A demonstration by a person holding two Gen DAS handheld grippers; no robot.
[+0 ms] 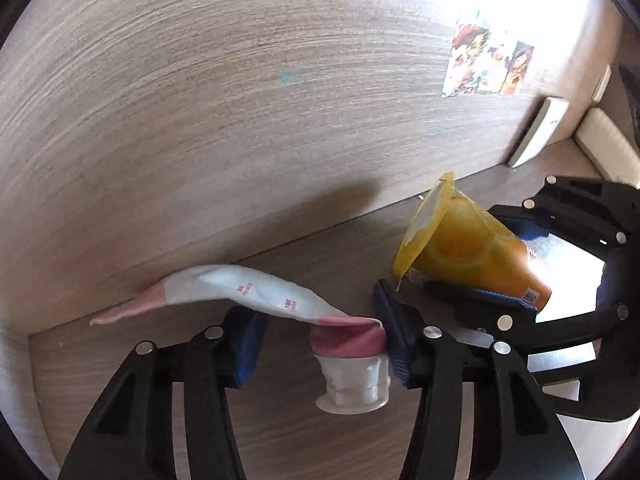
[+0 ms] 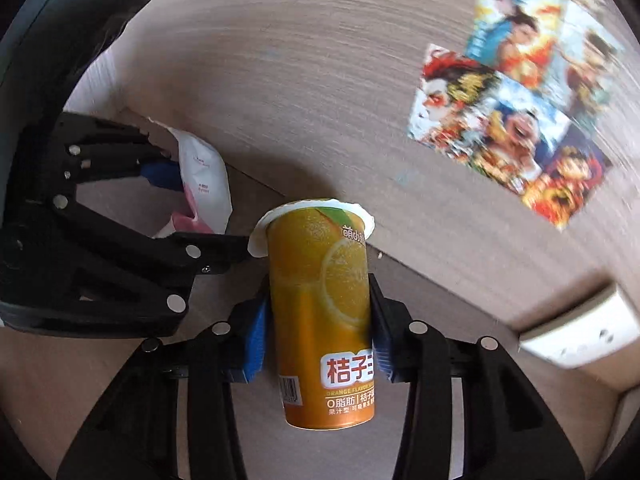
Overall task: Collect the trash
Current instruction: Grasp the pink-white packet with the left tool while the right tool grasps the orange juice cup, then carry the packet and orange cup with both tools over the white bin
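My right gripper (image 2: 320,340) is shut on an orange juice cup (image 2: 322,312) with a peeled foil lid, held off the wooden surface; the cup also shows in the left wrist view (image 1: 472,248). My left gripper (image 1: 320,340) is open around a white and pink squeeze pouch (image 1: 256,292) with a white screw cap (image 1: 354,380). The cap end lies against the right finger pad (image 1: 394,340); the left pad stands apart from it. The pouch also shows in the right wrist view (image 2: 200,184) between the left gripper's fingers.
A wooden back panel (image 1: 240,100) rises right behind the trash, with colourful stickers (image 2: 516,120) on it. A white block (image 2: 580,332) sits by the panel at the right; it also shows in the left wrist view (image 1: 540,132).
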